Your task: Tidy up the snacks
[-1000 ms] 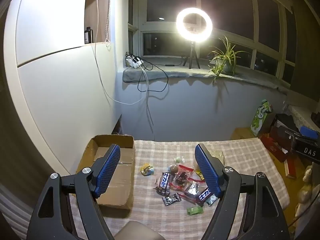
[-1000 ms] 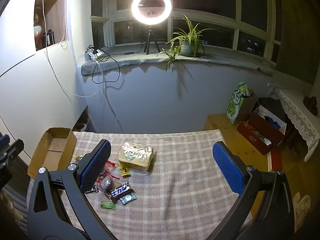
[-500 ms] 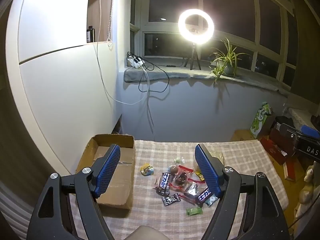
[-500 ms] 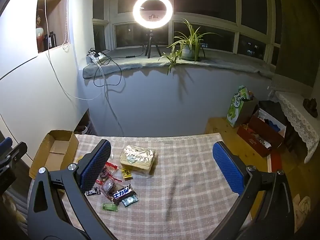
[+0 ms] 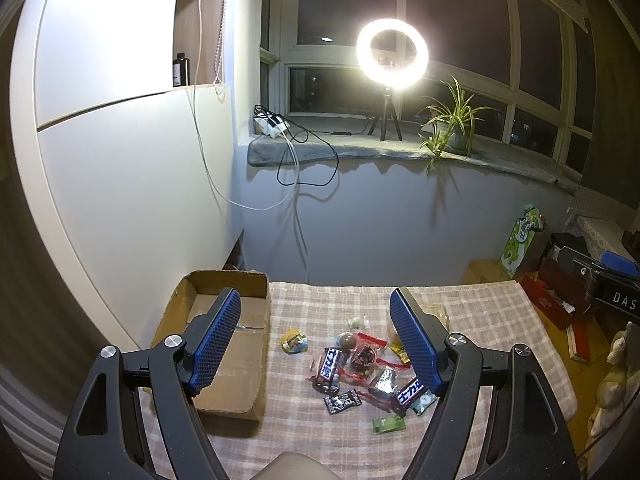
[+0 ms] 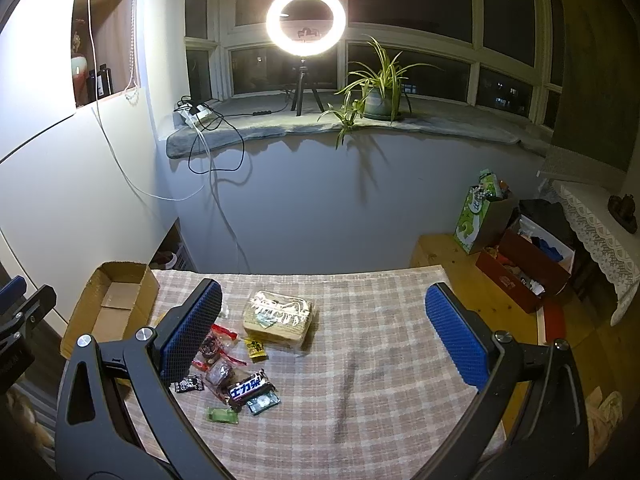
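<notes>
Checked tablecloth [image 6: 380,360]: one cardboard box [image 5: 240,344], two Snickers bars [image 5: 330,364].

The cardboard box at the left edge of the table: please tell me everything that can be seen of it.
The cardboard box is a shallow, open-topped tray of plain brown corrugated card, with low walls. It lies flat at the left edge of the checked tablecloth, apart from the pile of snacks. Inside it looks empty: only the bottom flaps, joined by a strip of tape, are visible in the right wrist view. In the left wrist view, one blue finger of the left hand-held gripper hides part of it. Nothing grips it.
</notes>
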{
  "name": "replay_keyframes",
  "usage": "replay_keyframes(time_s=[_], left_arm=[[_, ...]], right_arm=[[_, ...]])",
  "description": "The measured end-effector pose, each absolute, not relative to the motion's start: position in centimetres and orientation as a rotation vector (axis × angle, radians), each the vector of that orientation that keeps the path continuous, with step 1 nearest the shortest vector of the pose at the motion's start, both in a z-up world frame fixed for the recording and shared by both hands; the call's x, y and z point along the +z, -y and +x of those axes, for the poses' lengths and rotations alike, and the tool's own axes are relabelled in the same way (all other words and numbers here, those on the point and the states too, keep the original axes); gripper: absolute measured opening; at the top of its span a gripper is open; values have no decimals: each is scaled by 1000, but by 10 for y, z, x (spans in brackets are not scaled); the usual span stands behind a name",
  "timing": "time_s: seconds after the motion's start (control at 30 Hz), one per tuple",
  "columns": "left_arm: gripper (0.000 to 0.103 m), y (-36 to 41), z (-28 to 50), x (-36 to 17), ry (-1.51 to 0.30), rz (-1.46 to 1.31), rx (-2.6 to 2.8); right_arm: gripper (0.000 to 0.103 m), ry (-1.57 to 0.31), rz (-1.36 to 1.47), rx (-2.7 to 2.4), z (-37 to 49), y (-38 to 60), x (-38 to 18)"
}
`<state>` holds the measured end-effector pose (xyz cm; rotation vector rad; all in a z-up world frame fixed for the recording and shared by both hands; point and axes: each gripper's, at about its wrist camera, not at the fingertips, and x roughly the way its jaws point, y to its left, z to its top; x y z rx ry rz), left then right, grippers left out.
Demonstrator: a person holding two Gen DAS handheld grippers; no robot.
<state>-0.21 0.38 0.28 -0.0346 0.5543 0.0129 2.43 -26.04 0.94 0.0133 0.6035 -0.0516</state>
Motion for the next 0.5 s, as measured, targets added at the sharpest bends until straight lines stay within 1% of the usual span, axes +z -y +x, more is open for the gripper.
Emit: replay_keyframes(time_s=[0.5], left_arm=[[77,-3,-2,1,-554,-35,14]], right_arm=[[103,-602,15,-49,26,262,8]])
